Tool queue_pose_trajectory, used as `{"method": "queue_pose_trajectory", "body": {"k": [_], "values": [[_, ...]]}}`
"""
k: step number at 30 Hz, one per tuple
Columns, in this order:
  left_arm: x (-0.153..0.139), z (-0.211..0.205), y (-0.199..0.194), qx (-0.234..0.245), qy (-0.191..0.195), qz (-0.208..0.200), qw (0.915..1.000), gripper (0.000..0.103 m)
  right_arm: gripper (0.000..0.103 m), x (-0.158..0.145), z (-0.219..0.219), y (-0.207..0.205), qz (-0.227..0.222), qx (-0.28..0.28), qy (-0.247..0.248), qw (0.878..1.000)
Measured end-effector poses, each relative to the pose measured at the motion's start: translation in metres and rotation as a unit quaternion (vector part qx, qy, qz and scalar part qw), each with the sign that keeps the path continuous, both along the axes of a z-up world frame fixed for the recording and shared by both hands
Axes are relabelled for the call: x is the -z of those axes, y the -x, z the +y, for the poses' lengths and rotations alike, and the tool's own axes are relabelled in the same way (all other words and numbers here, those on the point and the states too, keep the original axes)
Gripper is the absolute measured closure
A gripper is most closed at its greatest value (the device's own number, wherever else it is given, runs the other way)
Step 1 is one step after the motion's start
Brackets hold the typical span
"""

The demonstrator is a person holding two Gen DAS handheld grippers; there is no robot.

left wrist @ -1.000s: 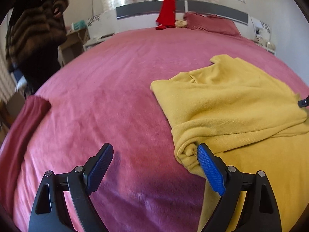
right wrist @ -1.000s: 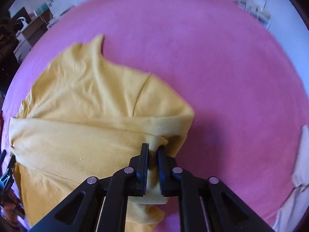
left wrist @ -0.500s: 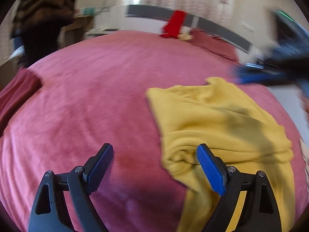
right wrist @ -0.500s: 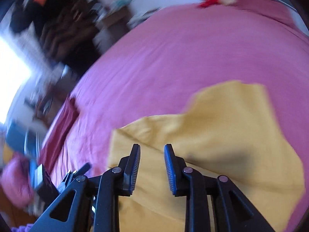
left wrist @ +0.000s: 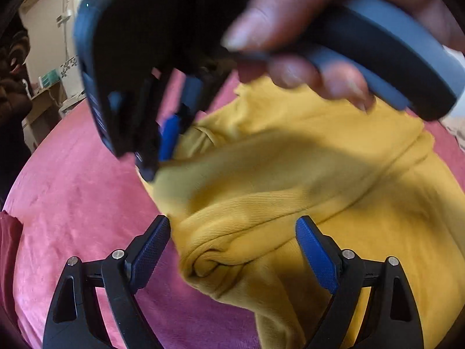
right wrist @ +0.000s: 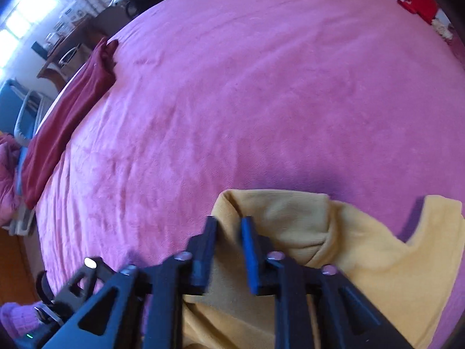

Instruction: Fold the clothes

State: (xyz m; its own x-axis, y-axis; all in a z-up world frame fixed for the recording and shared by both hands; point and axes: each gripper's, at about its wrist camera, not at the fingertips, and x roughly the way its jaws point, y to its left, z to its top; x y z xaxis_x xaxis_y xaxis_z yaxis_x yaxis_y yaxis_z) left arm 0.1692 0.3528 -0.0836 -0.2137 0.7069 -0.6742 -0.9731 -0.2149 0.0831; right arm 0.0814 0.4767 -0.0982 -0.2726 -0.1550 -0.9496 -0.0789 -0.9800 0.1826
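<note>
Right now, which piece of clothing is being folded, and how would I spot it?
Look at the big pink bed cover. The yellow sweater lies on its near part, half folded. Unlike the dark red cloth at the bed's edge, it is bright yellow.

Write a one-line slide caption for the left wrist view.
Open left gripper hovers over a bunched yellow sweater while the hand-held right gripper closes at its far edge.

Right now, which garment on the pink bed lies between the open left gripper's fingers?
The yellow knit sweater; the dark red cloth lies apart at the bed's edge.
</note>
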Motion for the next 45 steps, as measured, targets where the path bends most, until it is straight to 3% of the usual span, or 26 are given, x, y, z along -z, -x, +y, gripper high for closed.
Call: {"method": "queue_pose_trajectory", "body": {"k": [2, 6, 9, 11, 13, 15, 16, 19, 23, 25, 27, 29, 33, 35, 38, 40, 42, 45], "values": [[0.001, -0.005, -0.011, 0.016, -0.002, 0.017, 0.9997, 0.031, 0.098, -0.013, 0.002, -0.004, 0.025, 0.014, -0.019, 0.999], [0.003, -0.017, -0.028, 0.033, -0.004, 0.042, 0.9985, 0.032, 0.101, -0.032, 0.013, -0.008, 0.079, 0.048, -0.047, 0.995], [0.004, -0.027, -0.031, 0.021, -0.004, 0.042, 0.9989, 0.032, 0.101, -0.028, 0.024, -0.009, 0.074, 0.058, -0.032, 0.995], [0.004, -0.037, -0.031, 0.009, -0.006, 0.037, 0.9993, 0.032, 0.098, -0.036, 0.026, -0.021, 0.098, 0.068, -0.006, 0.993], [0.003, -0.047, -0.029, -0.005, -0.006, 0.022, 0.9997, 0.032, 0.086, -0.044, 0.028, -0.035, 0.126, 0.077, 0.021, 0.989], [0.003, -0.058, -0.027, -0.019, -0.004, -0.003, 0.9998, 0.032, 0.082, -0.056, 0.025, -0.061, 0.17, 0.072, 0.063, 0.981], [0.002, -0.065, -0.026, -0.027, -0.001, -0.024, 0.9993, 0.032, 0.082, -0.059, 0.02, -0.073, 0.179, 0.067, 0.06, 0.98], [0.005, -0.087, -0.031, -0.051, 0.006, -0.08, 0.9955, 0.032, 0.078, -0.045, -0.003, -0.104, 0.159, 0.067, -0.001, 0.985], [0.005, -0.123, -0.041, -0.082, 0.009, -0.145, 0.9859, 0.032, 0.077, -0.012, -0.033, -0.145, 0.109, 0.061, -0.016, 0.992], [0.004, -0.143, -0.048, -0.087, 0.008, -0.176, 0.9805, 0.032, 0.077, -0.029, -0.037, -0.182, 0.157, 0.091, 0.007, 0.983], [0.006, -0.162, -0.052, -0.085, 0.015, -0.213, 0.9732, 0.031, 0.076, -0.05, -0.03, -0.242, 0.219, 0.163, 0.087, 0.958], [0.008, -0.181, -0.057, -0.083, 0.022, -0.249, 0.9646, 0.029, 0.073, -0.052, -0.029, -0.3, 0.235, 0.228, 0.149, 0.933], [0.008, -0.195, -0.069, -0.054, 0.049, -0.261, 0.9625, 0.023, 0.073, -0.041, -0.019, -0.418, 0.176, 0.337, 0.135, 0.915], [0.008, -0.193, -0.077, -0.028, 0.075, -0.237, 0.9681, 0.023, 0.07, -0.035, -0.011, -0.471, 0.15, 0.385, 0.115, 0.903], [0.009, -0.185, -0.084, 0.009, 0.107, -0.212, 0.9713, 0.019, 0.066, -0.019, -0.004, -0.537, 0.115, 0.427, 0.149, 0.885], [0.013, -0.176, -0.087, 0.027, 0.12, -0.214, 0.9692, 0.018, 0.062, 0.005, -0.009, -0.56, 0.097, 0.433, 0.202, 0.873], [0.015, -0.175, -0.086, 0.038, 0.123, -0.242, 0.9616, 0.018, 0.057, 0.021, -0.015, -0.574, 0.094, 0.436, 0.234, 0.864], [0.017, -0.182, -0.084, 0.047, 0.115, -0.28, 0.9519, 0.018, 0.054, 0.035, -0.024, -0.576, 0.112, 0.418, 0.277, 0.858]]}}
